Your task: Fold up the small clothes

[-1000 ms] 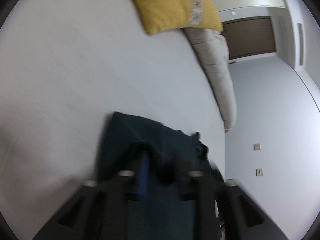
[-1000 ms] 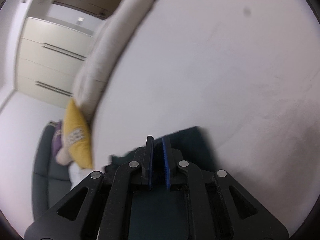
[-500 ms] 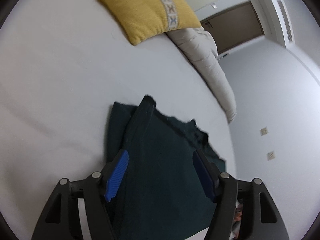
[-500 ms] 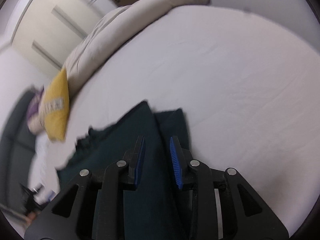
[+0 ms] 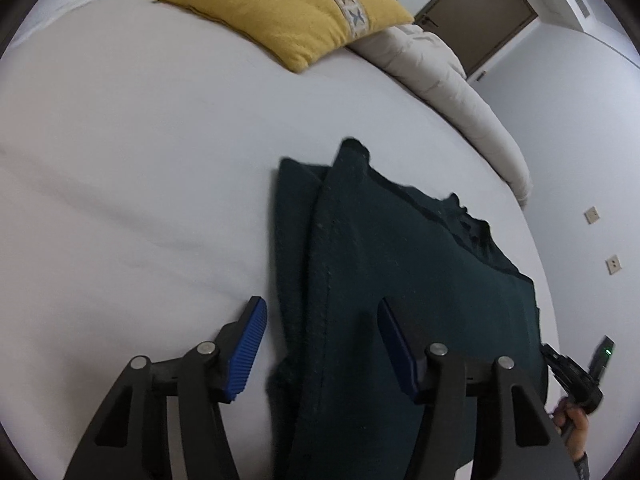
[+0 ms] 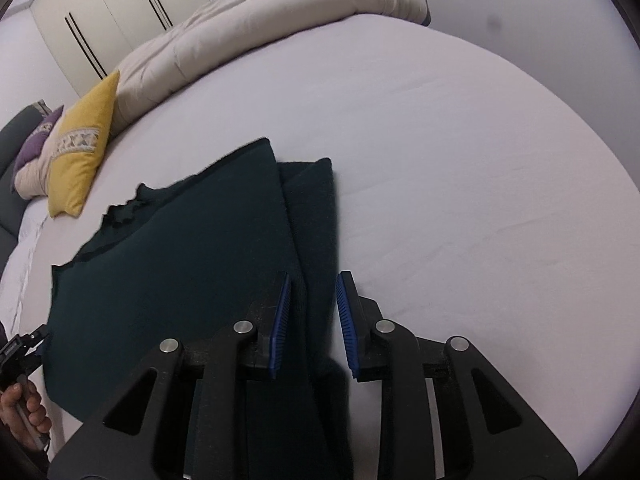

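Note:
A dark green garment point(image 5: 400, 280) lies flat on the white bed sheet point(image 5: 140, 140), with one side folded over so a doubled strip runs along its edge. It also shows in the right wrist view point(image 6: 180, 264). My left gripper point(image 5: 320, 344) is open and empty, its jaws straddling the folded left edge just above the cloth. My right gripper point(image 6: 310, 316) is open and empty, its jaws wide on either side of the folded strip point(image 6: 312, 216) at the garment's right edge.
A yellow cushion point(image 5: 288, 4) and a rolled beige duvet point(image 5: 452, 92) lie at the far side of the bed. The duvet point(image 6: 256, 28) and cushion point(image 6: 80, 152) also show in the right wrist view. A wall with sockets point(image 5: 600, 240) stands to the right.
Both grippers have let go of the garment and opened. They have pulled back and lifted, leaving the folded side lying flat on the cloth.

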### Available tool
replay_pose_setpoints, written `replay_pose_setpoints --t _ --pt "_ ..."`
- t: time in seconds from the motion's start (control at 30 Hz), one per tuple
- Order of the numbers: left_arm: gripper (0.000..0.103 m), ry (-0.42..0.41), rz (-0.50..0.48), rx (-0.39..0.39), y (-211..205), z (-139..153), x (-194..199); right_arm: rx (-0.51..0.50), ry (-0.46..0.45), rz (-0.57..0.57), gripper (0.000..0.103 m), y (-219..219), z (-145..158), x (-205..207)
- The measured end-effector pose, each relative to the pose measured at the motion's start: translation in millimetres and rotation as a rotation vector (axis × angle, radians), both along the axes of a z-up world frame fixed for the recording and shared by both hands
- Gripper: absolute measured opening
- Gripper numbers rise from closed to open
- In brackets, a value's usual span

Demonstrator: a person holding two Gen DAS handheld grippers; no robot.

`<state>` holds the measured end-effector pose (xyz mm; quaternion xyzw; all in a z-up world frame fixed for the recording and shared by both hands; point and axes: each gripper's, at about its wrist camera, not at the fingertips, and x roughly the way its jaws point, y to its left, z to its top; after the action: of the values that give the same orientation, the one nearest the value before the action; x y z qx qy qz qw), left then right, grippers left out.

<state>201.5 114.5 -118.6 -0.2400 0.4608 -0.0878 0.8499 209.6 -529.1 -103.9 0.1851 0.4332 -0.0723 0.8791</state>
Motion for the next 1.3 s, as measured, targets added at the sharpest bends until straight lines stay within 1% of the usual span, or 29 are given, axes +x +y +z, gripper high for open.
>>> replay_pose_setpoints --t 0.07,0.1,0.17,0.2,0.3,0.37,0.4,0.47,0.53,0.57,0.6,0.63,0.67,0.7,0.73,0.8,0.87,0.9,0.93,0.97,1.0,1.03,1.1,1.13,1.17,1.2,1.23,1.27,1.3 --pt "0.061 -0.027 0.030 0.050 -4.0 12.5 -3.4 0.001 -0.036 0.014 0.023 5.9 9.9 -7.7" --pt "0.061 -0.058 0.034 0.083 -8.9 22.5 -5.5 0.000 -0.049 0.021 0.023 6.3 14.8 -12.0" --pt "0.061 -0.133 0.000 0.145 -28.6 43.4 -6.1 -0.012 -0.059 0.026 0.024 16.1 19.5 -10.3" --pt "0.061 -0.165 -0.028 0.185 -42.0 52.4 -3.8 0.000 -0.072 0.038 0.024 21.0 23.9 -8.6" --pt "0.063 -0.210 -0.100 0.247 -80.6 63.6 18.8 0.054 -0.094 0.089 0.024 29.7 38.4 2.3" --pt "0.063 -0.229 -0.101 0.285 -94.0 61.4 37.0 0.083 -0.102 0.120 0.024 40.6 46.7 17.8" --pt "0.063 -0.227 -0.096 0.301 -98.8 58.0 45.6 0.114 -0.110 0.143 0.024 48.5 49.7 30.2" --pt "0.063 -0.201 -0.084 0.325 -103.7 44.6 63.6 0.212 -0.106 0.203 0.024 60.9 46.0 56.6" --pt "0.063 -0.160 -0.070 0.345 -103.9 26.7 75.5 0.307 -0.048 0.218 0.024 71.1 25.8 90.1" --pt "0.063 -0.130 -0.061 0.354 -101.0 14.0 81.6 0.337 -0.018 0.204 0.024 72.1 13.4 102.6" --pt "0.063 -0.113 -0.057 0.355 -98.7 5.5 84.9 0.363 0.009 0.187 0.023 70.4 1.8 111.2" --pt "0.063 -0.119 -0.058 0.337 -93.4 -1.9 85.7 0.401 0.036 0.154 0.017 63.8 -14.3 119.4" --pt "0.063 -0.136 -0.057 0.304 -87.6 -4.1 85.6 0.455 0.016 0.129 0.007 53.4 -24.5 120.8" --pt "0.063 -0.139 -0.057 0.282 -84.2 -3.8 86.7 0.501 -0.015 0.102 0.001 41.2 -29.6 118.7" --pt "0.063 -0.142 -0.061 0.262 -79.9 -3.5 89.0 0.523 -0.032 0.080 0.000 31.4 -34.0 116.9" --pt "0.063 -0.143 -0.067 0.224 -71.9 -4.3 92.8 0.590 -0.111 0.009 0.000 -0.1 -41.3 103.3" --pt "0.063 -0.148 -0.069 0.171 -62.4 -3.9 93.0 0.601 -0.163 -0.075 0.000 -31.3 -42.9 88.6" --pt "0.062 -0.149 -0.072 0.152 -59.9 -3.7 92.7 0.587 -0.161 -0.124 0.000 -43.1 -42.4 81.2" --pt "0.059 -0.148 -0.073 0.147 -58.6 -1.1 91.9 0.570 -0.159 -0.170 0.000 -56.8 -39.7 71.1" --pt "0.057 -0.140 -0.066 0.160 -54.2 1.5 89.6 0.567 -0.165 -0.183 0.005 -62.4 -37.5 65.5" --pt "0.051 -0.132 -0.056 0.173 -51.7 3.7 85.5 0.518 -0.152 -0.230 0.006 -70.5 -29.2 53.1" --pt "0.050 -0.128 -0.041 0.185 -48.5 9.4 78.7 0.497 -0.153 -0.242 0.010 -73.5 -21.8 44.0" --pt "0.050 -0.137 -0.014 0.206 -41.6 24.3 54.1 0.487 -0.184 -0.192 0.010 -65.3 -0.8 19.3" --pt "0.056 -0.154 -0.016 0.207 -41.7 33.3 33.9 0.500 -0.200 -0.130 0.010 -50.9 8.7 8.3" --pt "0.059 -0.170 -0.035 0.208 -44.9 38.6 16.5 0.510 -0.206 -0.064 0.010 -34.1 15.5 -0.6" --pt "0.061 -0.177 -0.068 0.244 -52.6 42.8 -3.1 0.525 -0.217 -0.004 0.010 -18.0 19.4 -8.2" --pt "0.062 -0.181 -0.093 0.306 -61.3 44.3 -20.8 0.542 -0.221 0.061 0.010 -0.9 20.9 -14.7" --pt "0.063 -0.183 -0.109 0.349 -68.2 42.8 -36.0 0.558 -0.195 0.142 0.013 21.4 18.9 -19.9" --pt "0.065 -0.170 -0.121 0.381 -73.0 37.9 -47.6 0.566 -0.142 0.227 0.015 46.8 11.5 -23.4"
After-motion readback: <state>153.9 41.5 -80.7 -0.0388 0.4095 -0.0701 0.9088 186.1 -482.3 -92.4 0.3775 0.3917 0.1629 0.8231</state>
